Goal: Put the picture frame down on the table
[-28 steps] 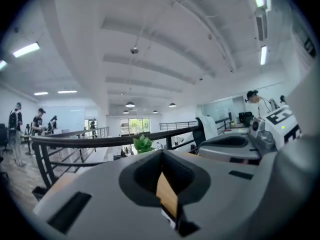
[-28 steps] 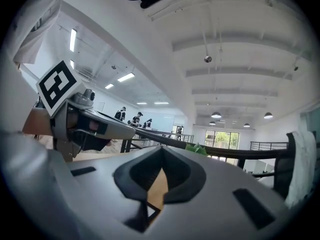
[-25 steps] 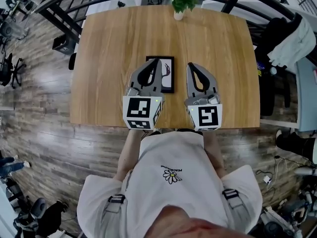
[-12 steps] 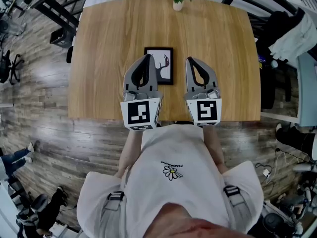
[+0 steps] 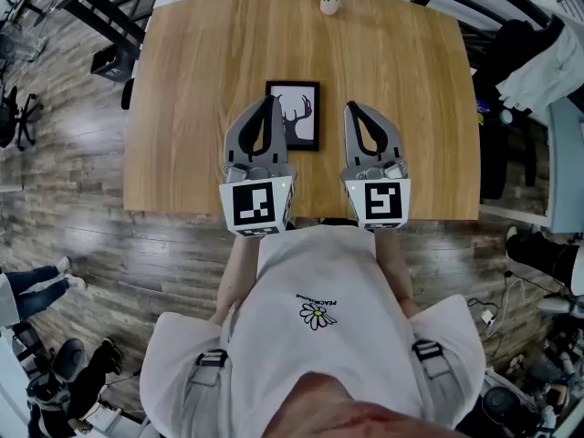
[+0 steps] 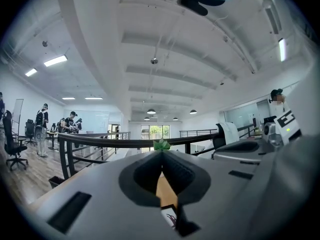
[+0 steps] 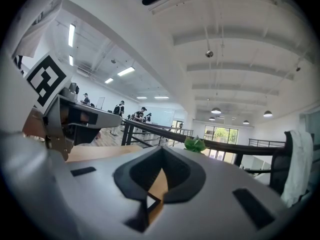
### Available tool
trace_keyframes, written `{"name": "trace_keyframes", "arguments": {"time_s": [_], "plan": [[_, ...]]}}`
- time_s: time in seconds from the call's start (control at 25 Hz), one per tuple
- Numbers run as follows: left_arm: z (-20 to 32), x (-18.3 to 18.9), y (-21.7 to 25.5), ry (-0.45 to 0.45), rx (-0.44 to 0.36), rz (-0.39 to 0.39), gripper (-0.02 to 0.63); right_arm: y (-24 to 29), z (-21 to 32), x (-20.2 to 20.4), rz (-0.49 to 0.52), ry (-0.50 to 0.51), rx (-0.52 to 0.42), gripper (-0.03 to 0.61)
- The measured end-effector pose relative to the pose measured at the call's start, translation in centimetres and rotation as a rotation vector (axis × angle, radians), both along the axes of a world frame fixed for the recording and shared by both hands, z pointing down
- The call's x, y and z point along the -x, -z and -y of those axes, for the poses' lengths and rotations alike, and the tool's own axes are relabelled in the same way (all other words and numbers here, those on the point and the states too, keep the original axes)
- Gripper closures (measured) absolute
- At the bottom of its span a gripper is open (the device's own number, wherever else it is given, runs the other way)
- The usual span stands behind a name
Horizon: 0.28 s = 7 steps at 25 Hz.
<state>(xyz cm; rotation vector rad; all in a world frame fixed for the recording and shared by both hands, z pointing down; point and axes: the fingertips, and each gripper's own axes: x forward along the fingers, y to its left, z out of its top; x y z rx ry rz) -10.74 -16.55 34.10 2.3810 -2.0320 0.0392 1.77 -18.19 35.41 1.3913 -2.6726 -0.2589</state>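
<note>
Head view, picture frame (image 5: 303, 117) on table (image 5: 182, 108), between left tool (image 5: 272, 101), right tool (image 5: 350, 107)

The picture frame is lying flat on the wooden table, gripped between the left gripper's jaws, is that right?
Not quite. The picture frame does lie flat on the wooden table, but nothing grips it. The left gripper view shows the left gripper with its jaws shut on nothing and the frame on the wood beneath them.

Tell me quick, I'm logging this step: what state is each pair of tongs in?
Left tongs: closed, holding nothing.
Right tongs: closed, holding nothing.
</note>
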Motion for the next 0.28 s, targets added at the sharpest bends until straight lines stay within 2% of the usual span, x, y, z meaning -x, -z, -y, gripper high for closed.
{"name": "trace_keyframes", "arguments": {"time_s": [0.28], "plan": [[-0.16,-0.01,0.24,-0.002,-0.01,0.014,0.6,0.01,-0.13,0.09,-0.014,0.003,-0.001,0.571]]}}
